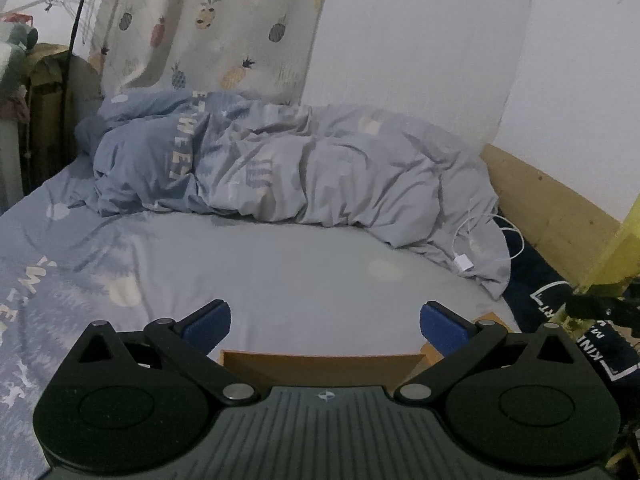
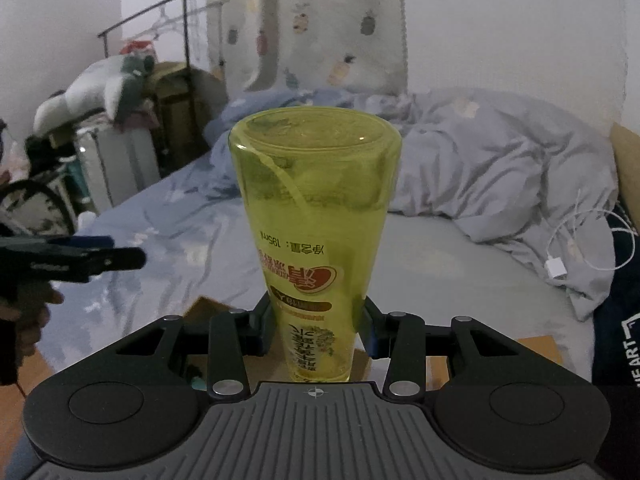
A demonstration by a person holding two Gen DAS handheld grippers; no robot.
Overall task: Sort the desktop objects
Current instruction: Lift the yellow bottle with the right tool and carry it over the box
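In the right wrist view my right gripper [image 2: 316, 330] is shut on a translucent yellow-green bottle [image 2: 316, 216] with a printed label, held with its flat base pointing away from me, above the bed. The same bottle [image 1: 618, 248] shows at the right edge of the left wrist view. My left gripper [image 1: 325, 320] stands open with its blue pads wide apart and nothing between them; it hangs over the rim of a brown cardboard box [image 1: 324, 366]. The left gripper [image 2: 80, 256] also appears at the left of the right wrist view, held in a hand.
A bed with a pale blue sheet [image 1: 280, 264] and a crumpled duvet [image 1: 304, 164] fills the view ahead. A white charger and cable [image 1: 476, 248] lie on the duvet's right end. A wooden headboard [image 1: 552, 208], a dark pillow [image 1: 560, 308] and a pineapple-print curtain [image 1: 208, 20] border the bed.
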